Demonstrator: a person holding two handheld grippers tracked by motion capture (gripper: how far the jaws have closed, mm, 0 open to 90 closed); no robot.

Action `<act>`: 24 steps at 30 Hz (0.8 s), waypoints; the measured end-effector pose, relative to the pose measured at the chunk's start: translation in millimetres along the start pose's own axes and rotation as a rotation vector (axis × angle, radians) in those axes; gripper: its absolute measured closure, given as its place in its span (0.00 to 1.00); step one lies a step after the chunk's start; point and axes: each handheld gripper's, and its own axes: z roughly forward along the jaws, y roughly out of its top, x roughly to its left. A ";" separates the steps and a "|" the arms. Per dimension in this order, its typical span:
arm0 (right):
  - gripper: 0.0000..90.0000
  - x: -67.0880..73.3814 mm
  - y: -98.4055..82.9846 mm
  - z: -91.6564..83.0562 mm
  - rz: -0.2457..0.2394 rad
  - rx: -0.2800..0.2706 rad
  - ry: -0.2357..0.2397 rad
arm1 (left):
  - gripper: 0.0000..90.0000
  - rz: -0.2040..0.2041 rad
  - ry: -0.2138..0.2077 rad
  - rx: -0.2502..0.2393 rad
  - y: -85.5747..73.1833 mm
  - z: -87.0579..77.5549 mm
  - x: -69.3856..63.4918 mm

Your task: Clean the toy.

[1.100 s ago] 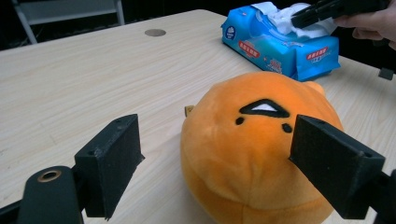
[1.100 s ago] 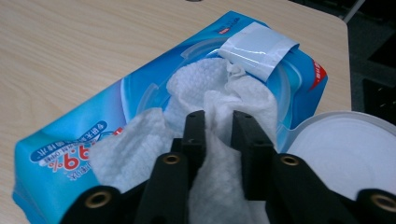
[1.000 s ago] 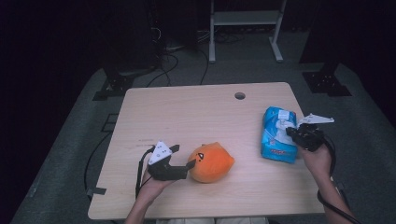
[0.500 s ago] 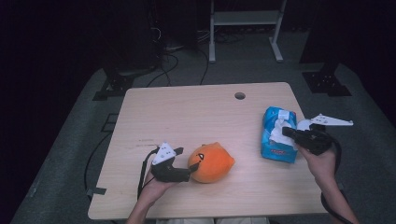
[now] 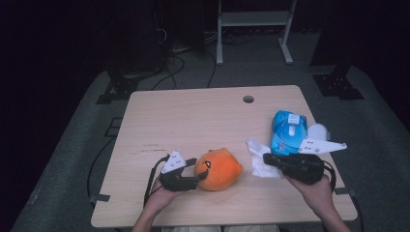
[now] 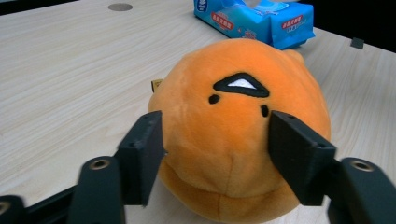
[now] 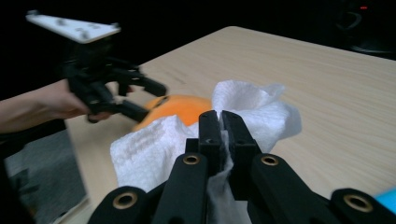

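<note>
An orange plush toy (image 5: pixel 220 168) with a small black-and-white face (image 6: pixel 233 116) lies near the table's front edge. My left gripper (image 5: pixel 200 171) has just been closing its jaws, and both pads (image 6: pixel 140 154) now press into the toy's sides. My right gripper (image 5: pixel 266 158) is shut on a white tissue (image 5: pixel 256 166), which bunches around the jaws (image 7: pixel 144 149). A blue tissue pack (image 5: pixel 288 130) lies just beyond it at the right. In the right gripper view the left gripper (image 7: pixel 152 100) and the toy (image 7: pixel 175 105) sit past the tissue.
The light wooden table (image 5: pixel 193 116) has a round hole (image 5: pixel 248 99) near its far edge. A small white piece (image 5: pixel 316 131) lies beside the pack. Behind the table stand a metal frame (image 5: pixel 251 29), dark stand bases and floor cables (image 5: pixel 169 53).
The left jaws closed in onto the plush toy. The right gripper moved left from the pack toward the toy, drawing a white tissue out with it.
</note>
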 end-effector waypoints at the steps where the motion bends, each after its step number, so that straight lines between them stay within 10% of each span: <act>1: 0.96 5.7 0.5 1.0 -0.003 0.005 0.020 | 0.44 0.002 -0.001 0.000 -0.6 0.2 0.4; 13: 0.96 37.2 -0.3 30.8 -0.009 0.098 0.201 | 0.42 0.001 -0.025 -0.005 -1.9 3.4 0.2; 24: 0.90 9.8 -6.4 93.3 -0.060 0.173 0.090 | 0.41 0.028 -0.049 0.003 -1.1 6.2 -3.2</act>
